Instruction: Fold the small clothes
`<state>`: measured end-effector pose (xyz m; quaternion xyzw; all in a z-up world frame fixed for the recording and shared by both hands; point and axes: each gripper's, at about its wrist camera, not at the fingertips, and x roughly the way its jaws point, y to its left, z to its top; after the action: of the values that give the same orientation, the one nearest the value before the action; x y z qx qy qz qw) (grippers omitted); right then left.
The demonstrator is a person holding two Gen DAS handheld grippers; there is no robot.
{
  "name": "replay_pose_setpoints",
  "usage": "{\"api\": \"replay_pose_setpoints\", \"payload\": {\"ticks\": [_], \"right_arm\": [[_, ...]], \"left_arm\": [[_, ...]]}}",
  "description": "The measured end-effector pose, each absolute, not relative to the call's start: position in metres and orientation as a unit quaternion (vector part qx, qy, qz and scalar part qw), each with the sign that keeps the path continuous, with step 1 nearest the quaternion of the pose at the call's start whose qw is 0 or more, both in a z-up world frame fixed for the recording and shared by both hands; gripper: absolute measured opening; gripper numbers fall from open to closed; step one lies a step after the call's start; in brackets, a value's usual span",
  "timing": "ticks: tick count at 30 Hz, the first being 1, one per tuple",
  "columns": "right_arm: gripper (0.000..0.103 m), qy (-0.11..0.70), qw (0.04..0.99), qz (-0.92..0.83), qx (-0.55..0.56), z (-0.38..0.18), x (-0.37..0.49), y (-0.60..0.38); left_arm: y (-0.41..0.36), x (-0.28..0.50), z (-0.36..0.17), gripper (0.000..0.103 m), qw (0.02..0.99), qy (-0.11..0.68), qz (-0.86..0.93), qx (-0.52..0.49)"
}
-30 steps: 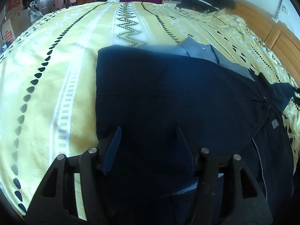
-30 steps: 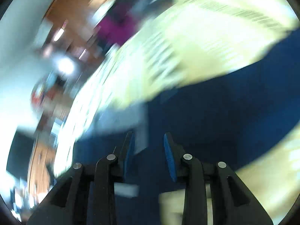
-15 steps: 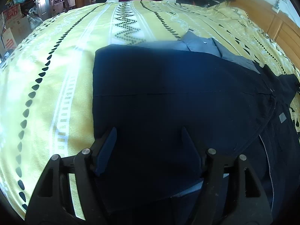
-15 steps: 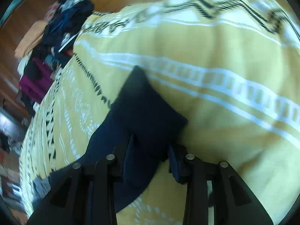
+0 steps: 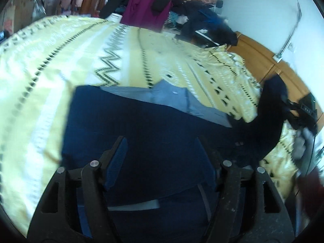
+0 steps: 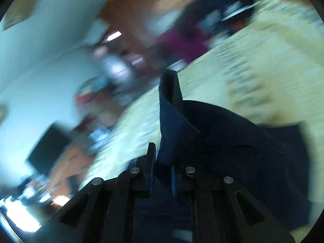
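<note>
Fabric fills the near ground: a dark navy garment [image 5: 145,127] lies spread flat on a yellow bedspread with white bands and black zigzag patterning [image 5: 50,66], its left edge straight and its far edge showing a paler grey-blue collar [image 5: 172,97] with a small white button. The left gripper [image 5: 162,154], black-framed with blue pads, hangs over the near part of this garment; its jaws stand well apart, easing slightly inward, and I see no cloth pinched between them, only the navy surface below. Off to the right side of the bed, the garment's sleeve [image 5: 271,109] rises off the bedspread, drawn up toward the black body of the right gripper at the edge of the left wrist view. In the right wrist view, the right gripper [image 6: 162,168] has its jaws nearly together and closing, with a fold of the navy sleeve [image 6: 174,117] standing up from between the pads in a narrow peak; the rest of that view is blurred. Farther off, past the foot of the bed, a magenta garment [image 5: 145,12] hangs among a heap of dark clothes [image 5: 202,18], with a wooden headboard-like panel [image 5: 263,56] along the right and a white wall [image 5: 263,6] behind.
</note>
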<state>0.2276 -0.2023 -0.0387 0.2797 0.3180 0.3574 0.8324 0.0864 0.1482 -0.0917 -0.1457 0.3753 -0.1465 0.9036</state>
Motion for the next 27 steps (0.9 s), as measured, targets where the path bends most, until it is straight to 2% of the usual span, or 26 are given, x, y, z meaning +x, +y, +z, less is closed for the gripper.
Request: {"api": "replay_pose_setpoints", "payload": {"ticks": [5,8,9,10,12,15,19,23,27], "right_arm": [[0.015,0.418,0.722,0.459,0.306,-0.124,0.257,-0.023],[0.028,0.508,0.681,0.455,0.268,-0.184,0.264,0.043],[0.028,0.528,0.678,0.445,0.254,-0.192,0.263,0.053],[0.034,0.529,0.673,0.451,0.252,-0.193,0.26,0.055],[0.046,0.497,0.688,0.466,0.249,-0.173,0.249,0.043],[0.052,0.453,0.72,0.457,0.259,-0.147,0.238,-0.002],[0.054,0.441,0.742,0.391,0.32,-0.152,0.223,-0.079],[0.054,0.456,0.742,0.342,0.353,-0.175,0.209,-0.119],[0.054,0.464,0.743,0.331,0.351,-0.193,0.192,-0.134]], "left_arm": [[0.137,0.093,-0.12,0.069,0.876,0.403,-0.177,-0.198],[0.141,0.093,-0.138,0.069,0.865,0.418,-0.163,-0.223],[0.145,0.089,-0.14,0.069,0.862,0.421,-0.159,-0.235],[0.148,0.086,-0.143,0.069,0.859,0.424,-0.156,-0.242],[0.147,0.081,-0.144,0.07,0.857,0.425,-0.161,-0.244],[0.136,0.082,-0.139,0.071,0.853,0.425,-0.186,-0.238],[0.124,0.082,-0.139,0.071,0.853,0.423,-0.196,-0.236],[0.133,0.08,-0.155,0.071,0.851,0.429,-0.154,-0.261],[0.133,0.087,-0.148,0.072,0.859,0.415,-0.136,-0.268]]}}
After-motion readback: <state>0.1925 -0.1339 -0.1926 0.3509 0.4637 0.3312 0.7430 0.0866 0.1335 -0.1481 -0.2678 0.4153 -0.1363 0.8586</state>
